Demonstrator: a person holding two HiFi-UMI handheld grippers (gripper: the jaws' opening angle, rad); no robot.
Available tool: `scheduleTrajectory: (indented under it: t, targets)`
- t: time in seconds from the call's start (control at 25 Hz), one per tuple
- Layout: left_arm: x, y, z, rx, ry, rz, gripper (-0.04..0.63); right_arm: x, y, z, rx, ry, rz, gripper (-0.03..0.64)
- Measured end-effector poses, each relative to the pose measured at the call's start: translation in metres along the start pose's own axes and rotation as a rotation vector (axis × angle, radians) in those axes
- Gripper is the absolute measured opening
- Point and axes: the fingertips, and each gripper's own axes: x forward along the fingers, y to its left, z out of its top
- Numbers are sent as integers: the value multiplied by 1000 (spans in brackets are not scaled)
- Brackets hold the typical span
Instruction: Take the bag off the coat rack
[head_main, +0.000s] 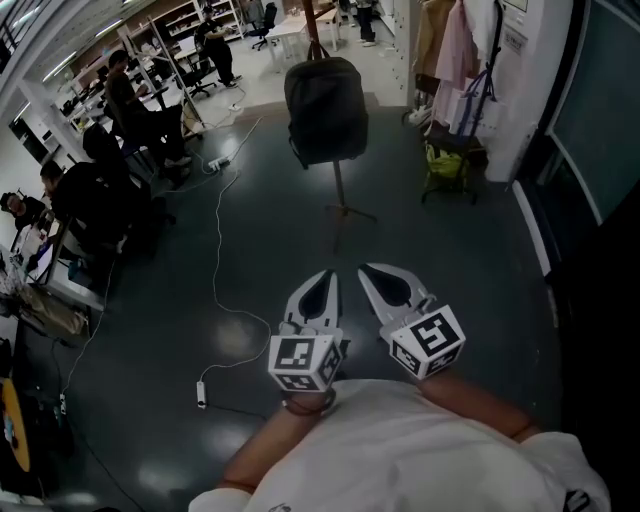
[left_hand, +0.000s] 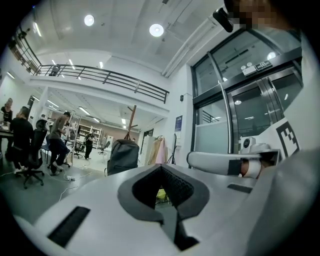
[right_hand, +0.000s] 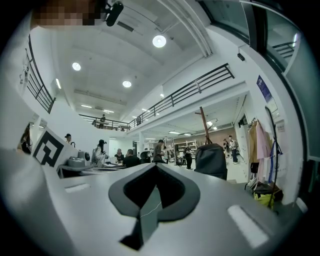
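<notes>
The bag (head_main: 325, 110) hangs on the coat rack (head_main: 339, 195) at the top centre of the head view, well apart from both grippers in the lower middle. The left gripper (head_main: 328, 276) and right gripper (head_main: 368, 270) each have their jaws closed together on nothing. The upper edge cuts off the rack's top, and the bag hides part of its pole. The bag's contents cannot be seen

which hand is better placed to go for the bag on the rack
Left, marginally: in the head view the bag hangs almost straight ahead of the left tool; the right tool sits slightly aside. Both are shut and far off.
</notes>
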Motion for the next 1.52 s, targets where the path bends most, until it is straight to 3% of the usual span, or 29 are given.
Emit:
scheduleTrajectory:
  t: [0.4, 0.68, 1.12, 1.52]
  targets:
    - [41, 98, 41, 26, 12, -52, 6, 114, 2, 14, 14, -3, -45, 3]
    - [52, 148, 52, 29, 13, -68, 6, 162, 10, 9, 16, -5, -58, 5]
    - [62, 190, 57, 16, 3, -41, 6, 203, 14, 4, 28, 1, -43, 5]
    - [104, 220, 52, 14, 19, 6, 6, 246, -23, 2, 42, -6, -8, 11]
